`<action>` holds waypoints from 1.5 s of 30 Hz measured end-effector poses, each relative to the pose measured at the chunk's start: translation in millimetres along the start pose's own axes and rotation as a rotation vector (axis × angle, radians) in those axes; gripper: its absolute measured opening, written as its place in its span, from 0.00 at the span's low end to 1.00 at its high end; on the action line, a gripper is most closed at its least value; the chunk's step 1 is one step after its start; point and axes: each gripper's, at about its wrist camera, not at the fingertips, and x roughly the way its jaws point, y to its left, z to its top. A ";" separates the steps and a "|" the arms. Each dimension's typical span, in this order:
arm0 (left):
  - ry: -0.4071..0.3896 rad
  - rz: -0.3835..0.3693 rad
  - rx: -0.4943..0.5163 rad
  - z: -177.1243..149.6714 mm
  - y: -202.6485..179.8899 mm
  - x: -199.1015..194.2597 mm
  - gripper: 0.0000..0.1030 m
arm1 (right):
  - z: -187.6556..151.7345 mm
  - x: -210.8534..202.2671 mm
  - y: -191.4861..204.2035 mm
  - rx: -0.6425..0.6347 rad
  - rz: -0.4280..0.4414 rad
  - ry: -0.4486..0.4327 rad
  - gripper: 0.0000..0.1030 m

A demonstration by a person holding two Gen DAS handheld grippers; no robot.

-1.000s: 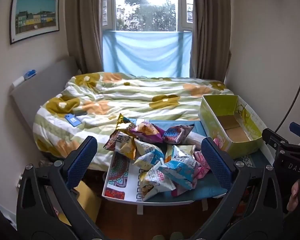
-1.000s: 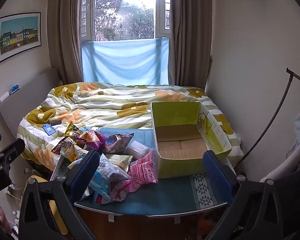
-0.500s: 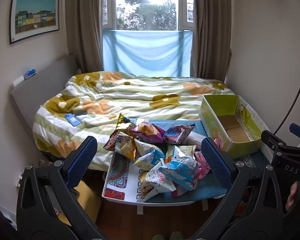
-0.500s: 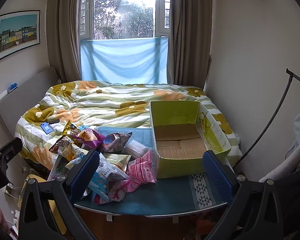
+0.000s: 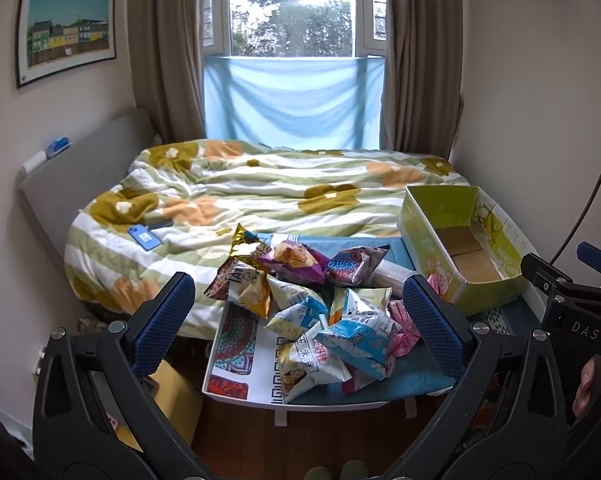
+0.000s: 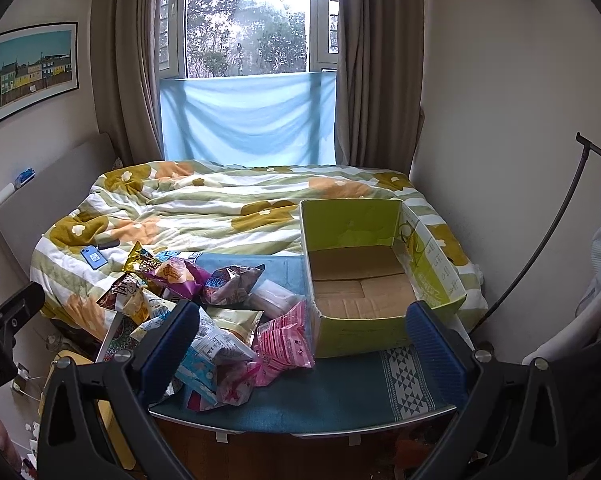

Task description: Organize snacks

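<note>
While both grippers hang above the near edge of a low table (image 6: pixel 340 408), neither holds anything. The left gripper (image 5: pixel 300 328) has its blue-padded fingers (image 5: pixel 162 320) spread wide, framing the heap of snack packets (image 5: pixel 312 312) without touching it. The right gripper (image 6: pixel 300 344) is likewise spread wide and empty, its left pad in front of the packets and its right pad in front of the near right corner of the green cardboard box (image 6: pixel 380 280).

The snack packets lie piled on the left half of the table, partly on a patterned white tray (image 5: pixel 236 356) and partly on the teal cloth (image 6: pixel 332 396). Distinguishable items include a purple packet (image 6: pixel 176 276), a gold foil packet (image 5: pixel 242 244), a light blue packet (image 5: pixel 360 340) and a pink packet (image 6: pixel 284 336), the last just beside the box's left wall. The box stands upright on the right half of the table, its top open, its brown floor bare.

Behind the table a bed with a flowered quilt (image 6: pixel 220 208) carries a blue phone (image 5: pixel 144 237). In the left wrist view the right gripper's body and a hand (image 5: pixel 588 384) appear at the right edge.
</note>
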 end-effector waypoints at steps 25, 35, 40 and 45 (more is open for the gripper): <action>0.005 -0.002 0.001 -1.4 -2.3 2.8 1.00 | 6.3 3.5 5.1 -0.006 0.014 0.000 1.00; 0.007 -0.003 0.002 -0.4 -2.7 3.0 1.00 | 7.7 4.8 6.8 -0.008 0.016 0.001 1.00; 0.006 -0.004 0.002 0.0 -3.0 3.3 1.00 | 7.8 4.7 6.1 -0.005 0.017 0.001 1.00; 0.006 -0.003 0.002 0.4 -4.1 3.9 1.00 | 8.4 4.6 5.9 -0.007 0.018 0.001 1.00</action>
